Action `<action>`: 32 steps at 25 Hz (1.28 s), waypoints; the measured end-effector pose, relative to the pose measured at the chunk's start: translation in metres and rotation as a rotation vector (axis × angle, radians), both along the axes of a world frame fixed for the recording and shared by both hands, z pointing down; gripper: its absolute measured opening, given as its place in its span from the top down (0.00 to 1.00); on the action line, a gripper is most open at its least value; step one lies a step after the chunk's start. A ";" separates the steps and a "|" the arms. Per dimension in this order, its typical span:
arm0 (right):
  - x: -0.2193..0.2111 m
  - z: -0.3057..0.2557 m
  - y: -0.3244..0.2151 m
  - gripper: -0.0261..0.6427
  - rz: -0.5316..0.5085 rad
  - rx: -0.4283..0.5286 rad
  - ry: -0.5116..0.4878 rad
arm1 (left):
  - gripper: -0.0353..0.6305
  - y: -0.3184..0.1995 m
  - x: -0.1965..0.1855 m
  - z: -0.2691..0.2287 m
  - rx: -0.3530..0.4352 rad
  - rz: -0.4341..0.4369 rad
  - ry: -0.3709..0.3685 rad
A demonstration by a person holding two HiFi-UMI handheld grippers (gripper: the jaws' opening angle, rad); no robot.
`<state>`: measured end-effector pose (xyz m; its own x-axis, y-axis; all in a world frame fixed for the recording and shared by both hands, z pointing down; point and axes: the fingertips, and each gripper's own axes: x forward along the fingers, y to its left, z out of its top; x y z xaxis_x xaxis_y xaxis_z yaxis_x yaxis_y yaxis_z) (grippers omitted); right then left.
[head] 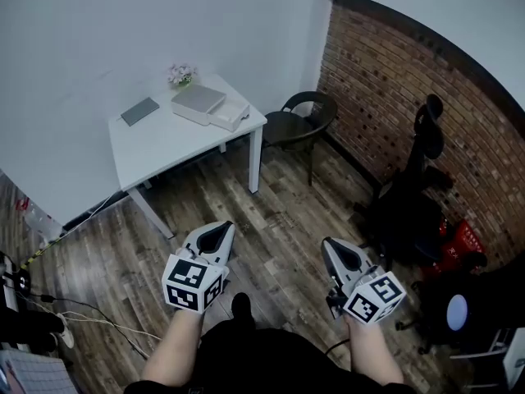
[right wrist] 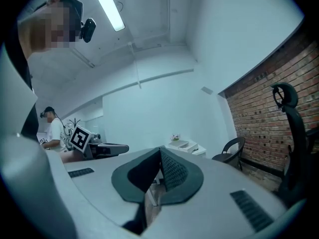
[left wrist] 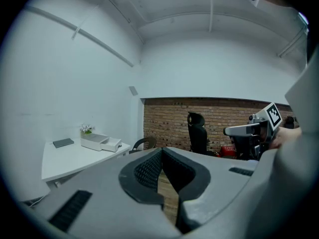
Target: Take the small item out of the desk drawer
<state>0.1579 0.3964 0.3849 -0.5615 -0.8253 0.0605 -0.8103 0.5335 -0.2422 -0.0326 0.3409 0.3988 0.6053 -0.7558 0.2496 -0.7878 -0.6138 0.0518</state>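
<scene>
**Both grippers shut and empty, well short of the table**

You hold the left gripper [head: 220, 230] and the right gripper [head: 330, 245] low over the wooden floor [head: 279, 220], near you and well apart from the white table [head: 164, 142]. Each pair of jaws is closed tip to tip with nothing between them. The drawer box [head: 197, 100] sits at the table's far right, with its drawer [head: 230, 115] pulled out to the right. The small item is not visible from here. A grey pad [head: 140, 111] lies to the box's left and a flower pot [head: 181, 75] stands behind it. A black chair [head: 300, 118] stands right of the table.
</scene>
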 end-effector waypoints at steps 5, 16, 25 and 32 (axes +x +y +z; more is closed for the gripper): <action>-0.026 0.005 -0.076 0.95 0.004 -0.022 0.006 | 0.93 -0.070 -0.029 0.010 -0.026 -0.005 -0.007; -0.075 0.013 -0.181 0.95 -0.017 -0.062 0.029 | 0.93 -0.181 -0.076 0.015 -0.040 -0.016 0.017; -0.064 0.029 -0.237 0.95 -0.047 -0.104 0.011 | 0.93 -0.226 -0.081 0.031 -0.085 -0.071 0.002; -0.058 0.047 -0.325 0.95 -0.160 -0.113 -0.025 | 0.93 -0.289 -0.056 0.038 -0.092 -0.129 -0.052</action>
<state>0.0996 0.0709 0.4324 -0.6872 -0.7143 0.1324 -0.7106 0.6231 -0.3268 -0.0885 0.0520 0.4364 0.4896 -0.7987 0.3498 -0.8626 -0.5023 0.0603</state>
